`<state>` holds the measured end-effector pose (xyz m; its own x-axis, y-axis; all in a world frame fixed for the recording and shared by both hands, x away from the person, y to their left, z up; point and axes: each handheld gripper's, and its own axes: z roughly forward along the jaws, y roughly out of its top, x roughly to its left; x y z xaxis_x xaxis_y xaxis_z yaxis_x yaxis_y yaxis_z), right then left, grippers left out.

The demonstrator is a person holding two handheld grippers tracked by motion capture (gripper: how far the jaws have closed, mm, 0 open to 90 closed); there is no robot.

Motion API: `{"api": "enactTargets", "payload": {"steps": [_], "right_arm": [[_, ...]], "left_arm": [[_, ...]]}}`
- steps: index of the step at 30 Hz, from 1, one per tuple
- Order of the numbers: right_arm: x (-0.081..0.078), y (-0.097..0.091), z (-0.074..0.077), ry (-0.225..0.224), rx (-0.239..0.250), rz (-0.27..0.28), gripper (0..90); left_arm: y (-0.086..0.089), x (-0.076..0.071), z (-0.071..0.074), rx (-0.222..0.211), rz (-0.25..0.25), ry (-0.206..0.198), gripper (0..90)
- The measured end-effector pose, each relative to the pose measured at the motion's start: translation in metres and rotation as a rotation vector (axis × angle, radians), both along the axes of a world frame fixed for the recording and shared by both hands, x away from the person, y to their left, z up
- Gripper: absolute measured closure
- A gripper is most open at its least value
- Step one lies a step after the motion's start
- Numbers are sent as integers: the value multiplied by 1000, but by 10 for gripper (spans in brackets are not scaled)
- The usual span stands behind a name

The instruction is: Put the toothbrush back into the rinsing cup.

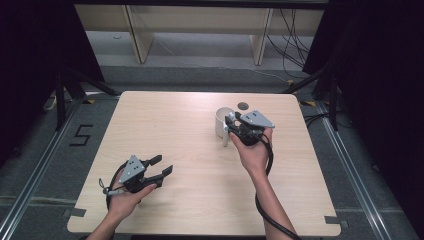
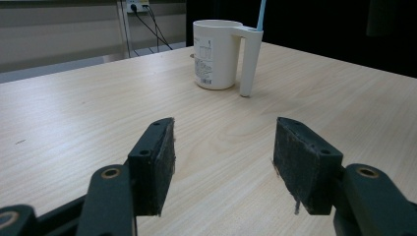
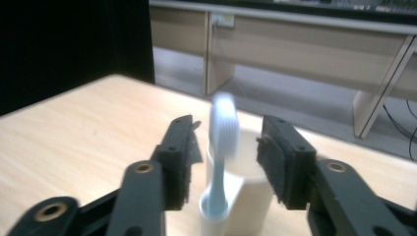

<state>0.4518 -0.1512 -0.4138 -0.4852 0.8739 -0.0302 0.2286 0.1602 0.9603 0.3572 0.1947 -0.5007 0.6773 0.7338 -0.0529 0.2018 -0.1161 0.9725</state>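
High view: pale wood-grain tabletop point(image 1: 190, 150), rounded corners, grey floor.
Cup point(image 1: 223, 121): smooth white cylinder; blue toothbrush point(image 3: 222, 147) upright in its handle.
Your hand-held grippers: left point(image 1: 161, 167) open, empty; right point(image 1: 229, 126) open around toothbrush.

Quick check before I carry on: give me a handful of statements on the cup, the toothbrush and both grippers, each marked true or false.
1. The pale blue toothbrush stands upright in the hollow handle of the white plastic cup. True.
2. The right gripper is clamped on the toothbrush. False: its jaws stand apart on either side of it, pads clear of it.
3. The left gripper is open with nothing between its jaws. True.
4. The cup lies on its side. False: it stands upright on the light wooden table.
5. The left gripper hovers right over the cup. False: it is near the table's front edge, well away from the cup.
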Motion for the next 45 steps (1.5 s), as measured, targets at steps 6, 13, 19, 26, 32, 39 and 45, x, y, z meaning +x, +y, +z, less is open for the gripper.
{"api": "enactTargets", "payload": {"steps": [6, 13, 19, 26, 32, 39, 45], "right_arm": [[-7, -8, -15, 27, -17, -2, 499], [-20, -16, -26, 67, -39, 20, 463], [-40, -33, -36, 124, -80, 12, 434], [-69, -60, -54, 178, -92, 12, 426], [-96, -83, -68, 202, -86, -7, 424], [-119, -104, -76, 191, -69, -55, 423], [-128, -118, -81, 176, -37, -91, 424]], "left_arm": [[-2, 0, -2, -10, -10, -6, 408], [1, 0, -3, 0, 8, 4, 403], [6, 1, -5, -4, 27, 10, 396], [8, 2, -8, -11, 43, 8, 384], [12, 3, -10, -14, 64, 7, 380], [17, 2, -12, -10, 82, 8, 379], [23, 3, -13, -26, 101, -1, 375]]}}
